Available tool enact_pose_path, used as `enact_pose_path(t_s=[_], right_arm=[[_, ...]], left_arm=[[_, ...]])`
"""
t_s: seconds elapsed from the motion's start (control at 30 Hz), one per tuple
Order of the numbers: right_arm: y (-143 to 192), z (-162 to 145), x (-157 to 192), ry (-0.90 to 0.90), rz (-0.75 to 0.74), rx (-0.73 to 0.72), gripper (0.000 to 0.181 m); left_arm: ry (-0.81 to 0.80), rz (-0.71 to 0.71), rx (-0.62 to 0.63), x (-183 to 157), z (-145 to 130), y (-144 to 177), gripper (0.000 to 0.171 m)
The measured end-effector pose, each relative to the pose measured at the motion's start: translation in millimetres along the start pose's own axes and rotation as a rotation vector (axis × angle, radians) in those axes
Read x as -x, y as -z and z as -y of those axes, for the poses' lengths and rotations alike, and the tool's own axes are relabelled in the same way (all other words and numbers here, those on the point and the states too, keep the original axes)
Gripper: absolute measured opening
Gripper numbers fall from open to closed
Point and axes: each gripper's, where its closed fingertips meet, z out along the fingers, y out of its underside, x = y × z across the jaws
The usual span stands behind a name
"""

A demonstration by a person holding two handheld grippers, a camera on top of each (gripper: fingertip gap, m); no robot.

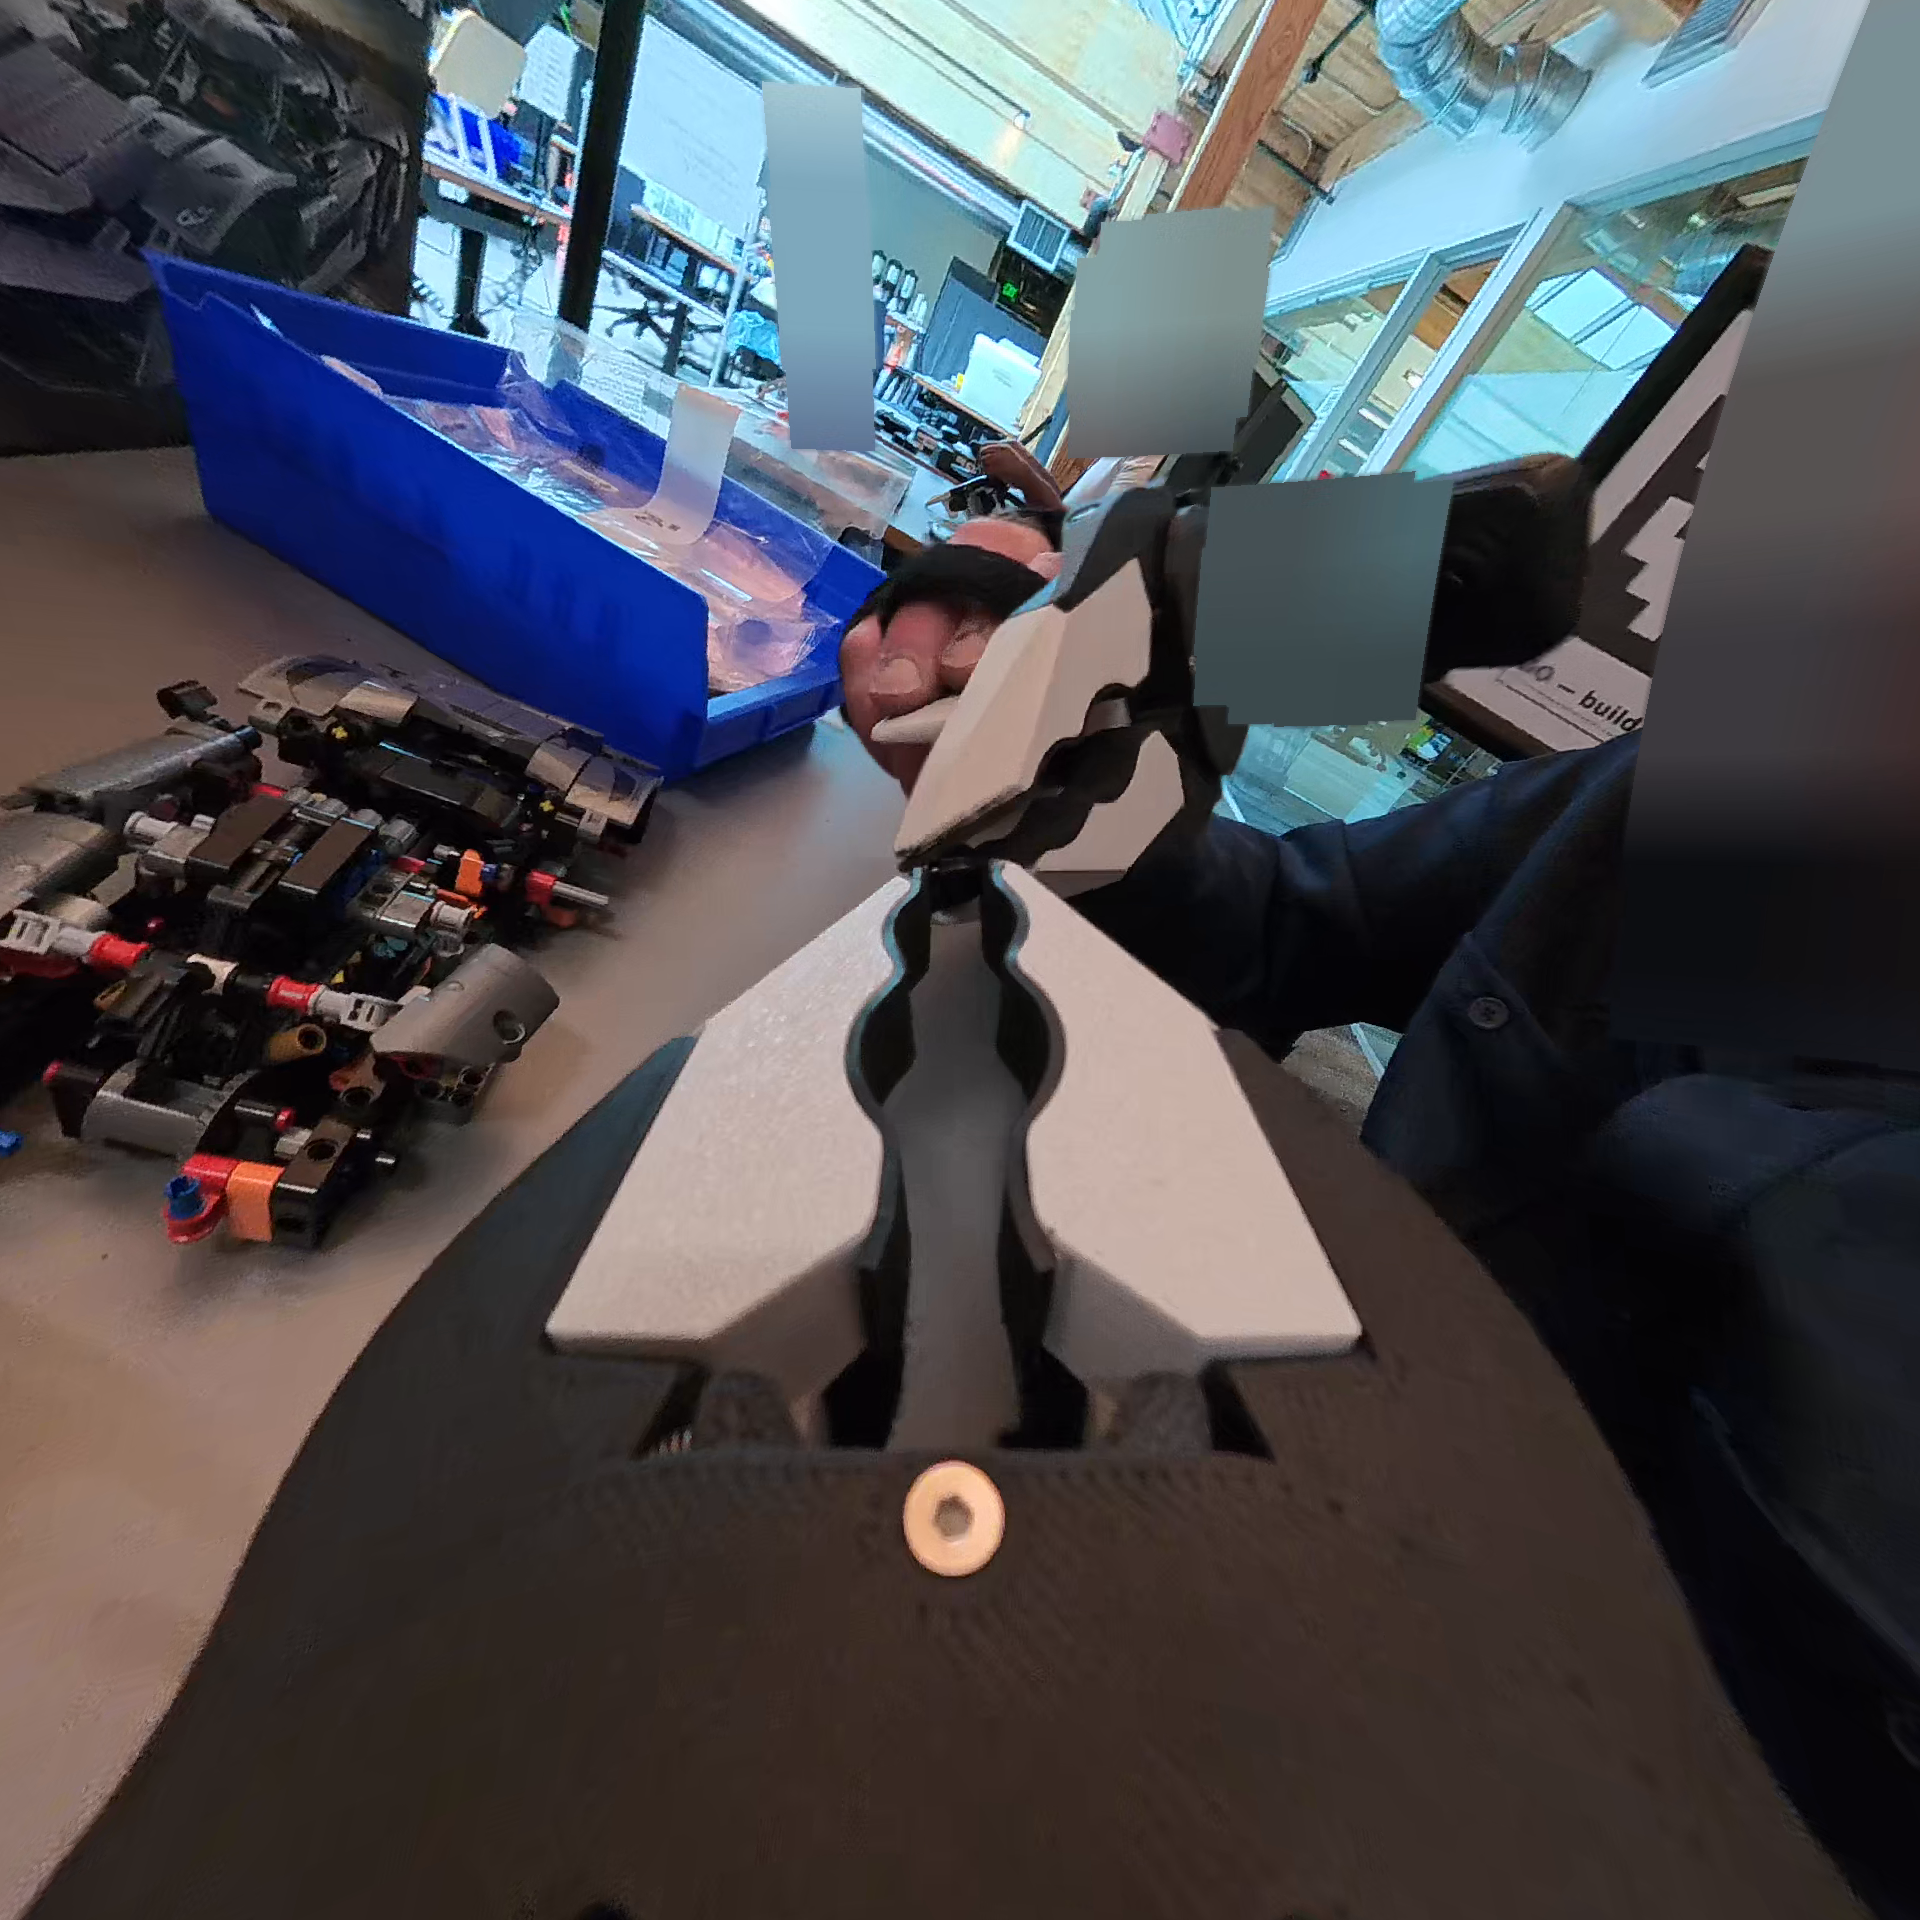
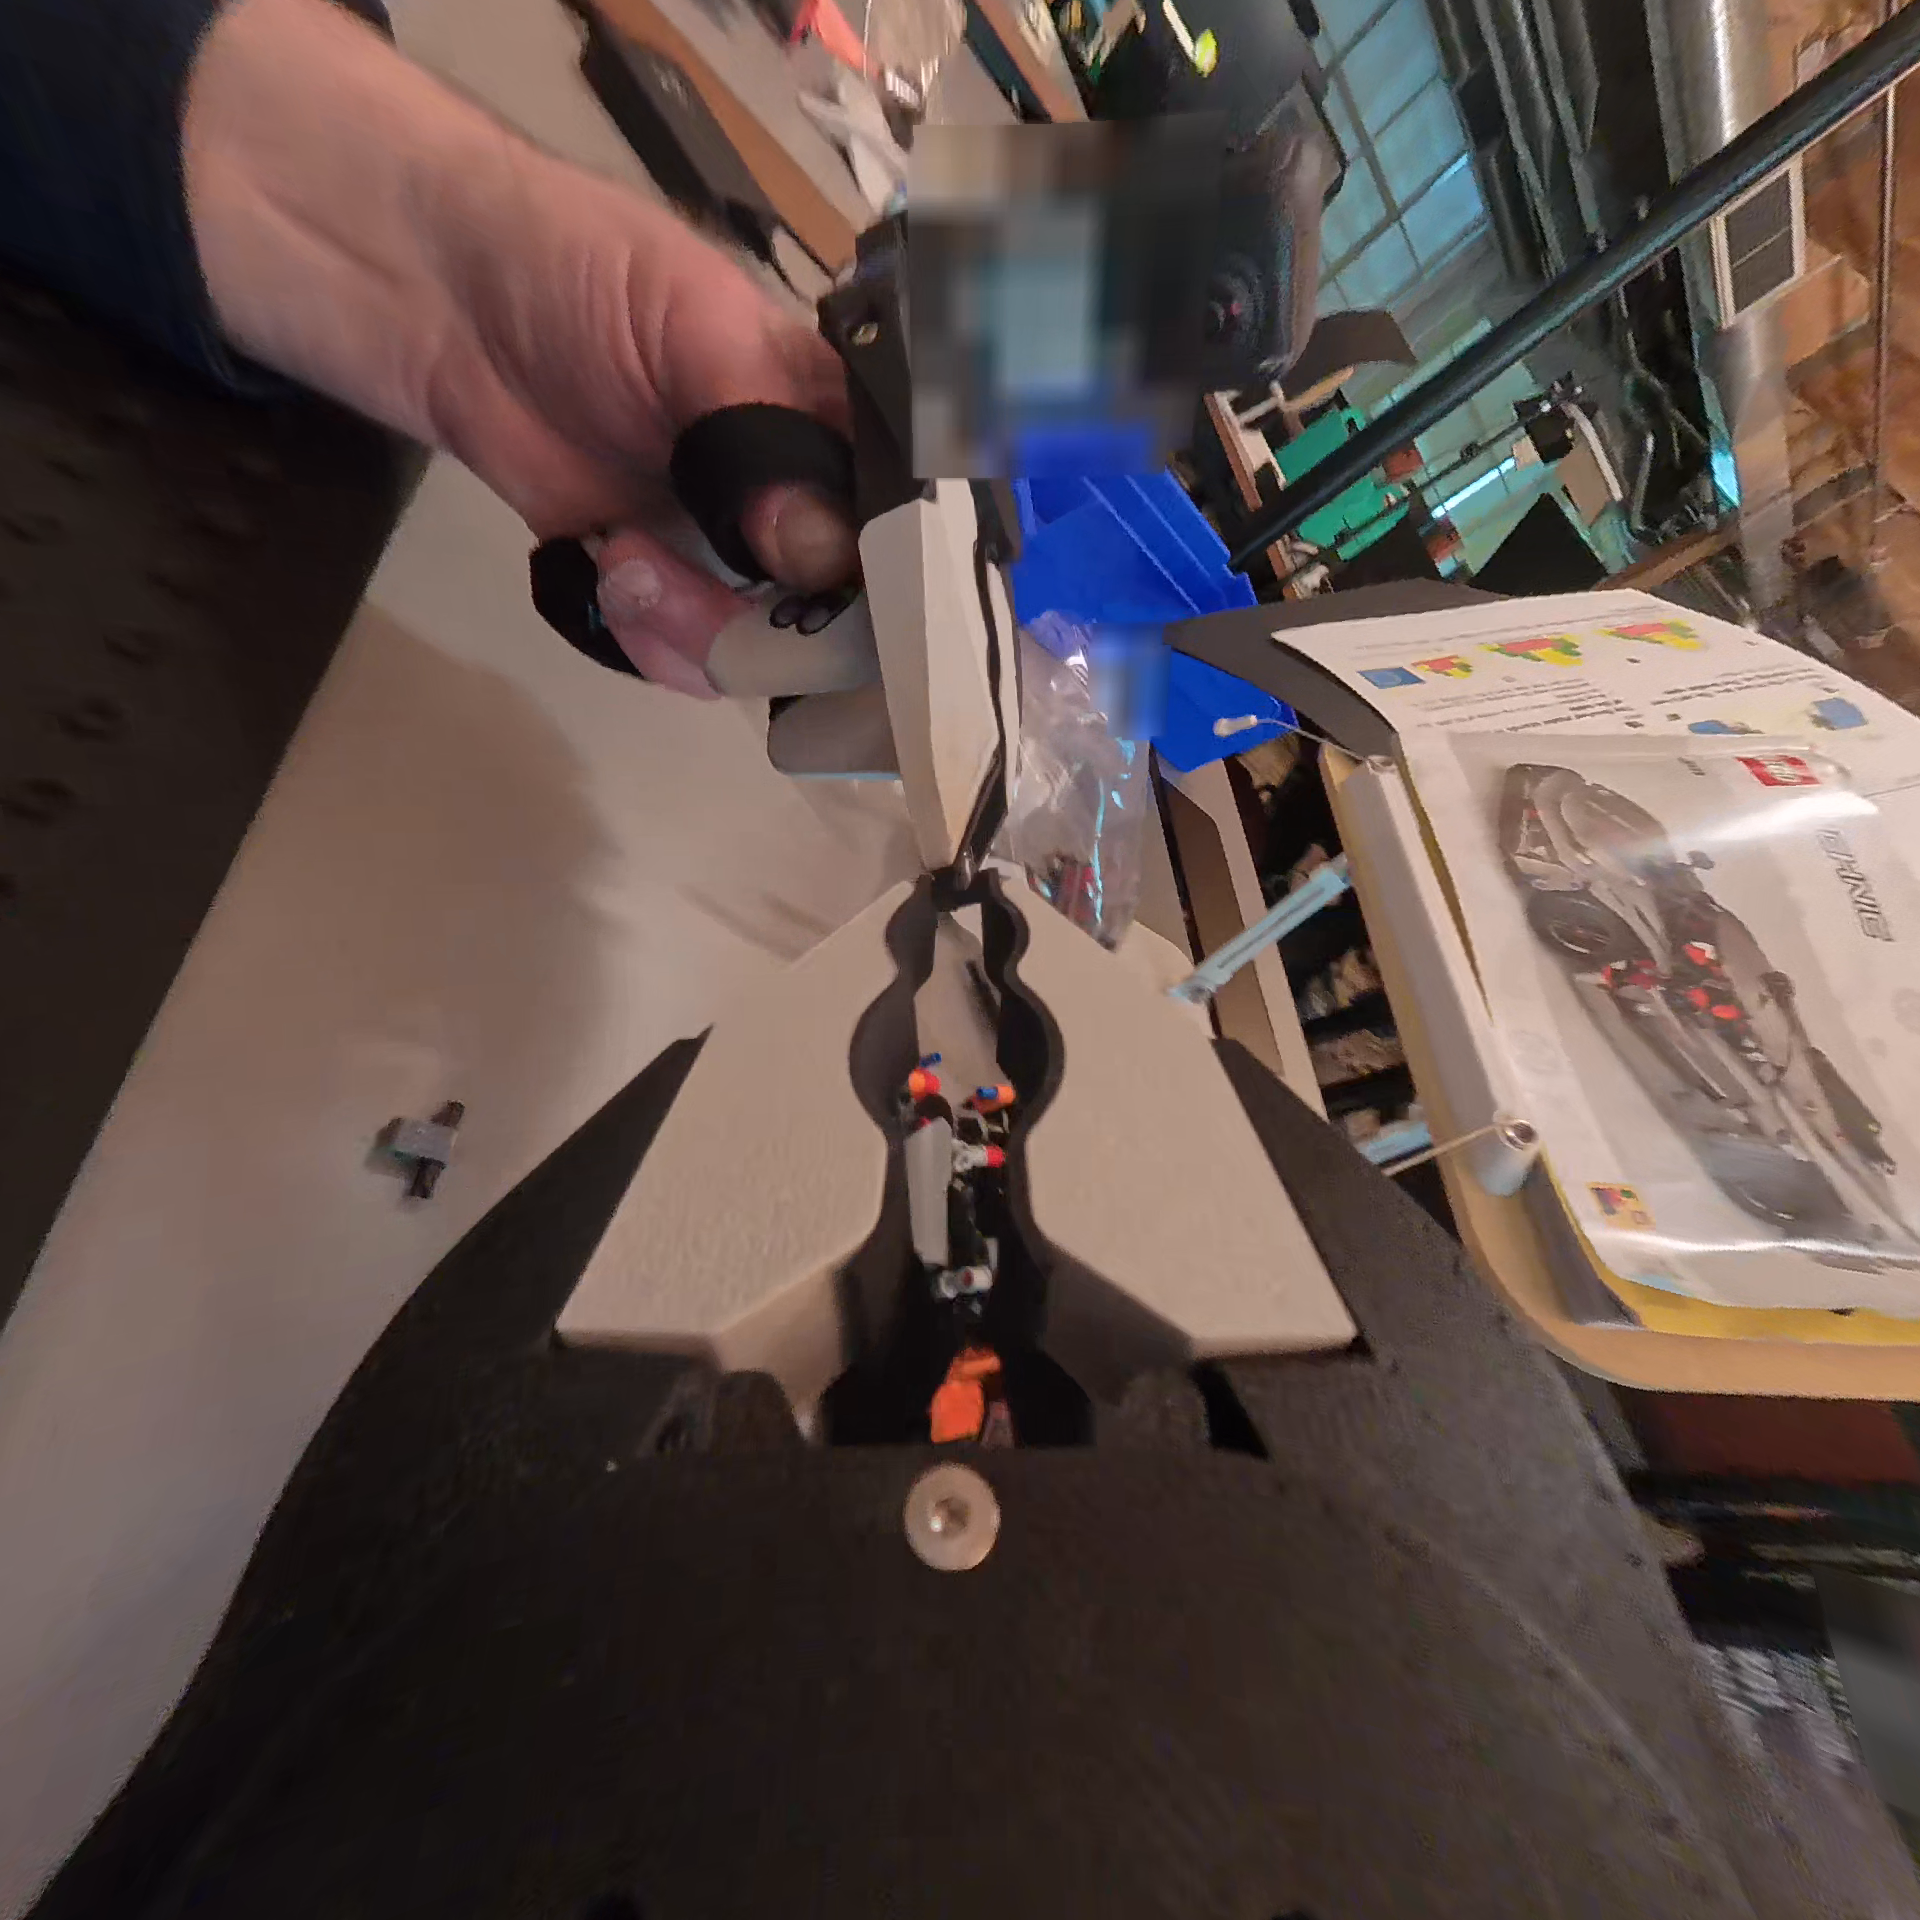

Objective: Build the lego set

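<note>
The left tool (image 1: pixel 951 883) was observed raised above the grey surface (image 1: pixel 312 1403), its two pale fingers (image 1: pixel 790 1122) drawn together at the tips on a small dark piece (image 1: pixel 954 885). The right tool (image 1: pixel 940 857) was seen meeting it tip to tip from above, with its fingers also brought together on or against that same piece. Which tool carried the piece could not be settled from either view, as the piece was small and largely hidden between the tips. The right tool's grip was held by a hand (image 1: pixel 914 655) with black straps over the fingers.

In the right wrist view the right tool (image 2: pixel 951 894) was found closed at its tips, and the left tool (image 2: pixel 961 857) was seen edge-on, touching it there. The left tool's handle was held by a hand (image 2: pixel 540 343), likewise strapped.

The partly built lego car (image 1: pixel 270 935), in black and grey with red, orange and blue pins, was recorded lying on the surface to the left of the tools, well apart from them. A blue bin (image 1: pixel 447 509) holding clear plastic bags (image 1: pixel 665 488) was noted behind the model. One loose grey and black piece (image 2: pixel 421 1148) was seen lying alone on the surface in the right wrist view. An instruction booklet (image 2: pixel 1704 997) showing a grey car was recorded propped on a stand (image 2: pixel 1507 1299) at the right.
</note>
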Motion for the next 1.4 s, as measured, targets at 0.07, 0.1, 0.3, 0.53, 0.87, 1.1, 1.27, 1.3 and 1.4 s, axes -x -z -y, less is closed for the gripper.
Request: enact_pose_path(t_s=[0.07, 0.1, 0.3, 0.53, 0.87, 1.1, 1.27, 1.3, 1.4], right_arm=[[-1.8, -3.7, 0.8, 0.061, -0.023, 0.047, 0.006], [-3.0, -5.8, 0.5, 0.082, -0.034, 0.069, 0.007], [-10.2, -22.4, 3.1, 0.181, -0.071, 0.23, 0.005], [-9.7, -25.0, 3.3, 0.124, -0.063, 0.267, 0.004], [-5.5, -20.9, 5.9, 0.04, 0.002, 0.201, 0.004], [3.5, -4.3, 8.5, -0.193, 0.145, 0.008, 0.004], [9.3, 4.6, 10.4, -0.271, 0.218, -0.082, 0.004], [10.5, 6.7, 10.6, -0.293, 0.234, -0.105, 0.004], [13.8, 11.2, 11.6, -0.341, 0.28, -0.159, 0.005]], left_arm=[[-0.005, 0.029, 0.018, 3.6, -2.8, -0.8, 0.007], [0.001, 0.038, 0.019, 5.1, -3.0, -0.7, 0.007], [-0.049, 0.172, 0.08, 20.3, -11.2, -2.2, 0.007], [-0.086, 0.21, 0.078, 21.9, -10.7, -2.2, 0.007], [-0.132, 0.188, 0.086, 15.7, -10.9, -2.9, 0.006], [-0.147, 0.068, 0.052, -1.9, -6.2, -2.6, 0.006], [-0.135, -0.007, 0.039, -10.9, -5.5, -2.9, 0.005], [-0.131, -0.026, 0.032, -13.1, -4.9, -2.9, 0.005], [-0.123, -0.067, 0.019, -18.7, -3.9, -2.8, 0.004]])
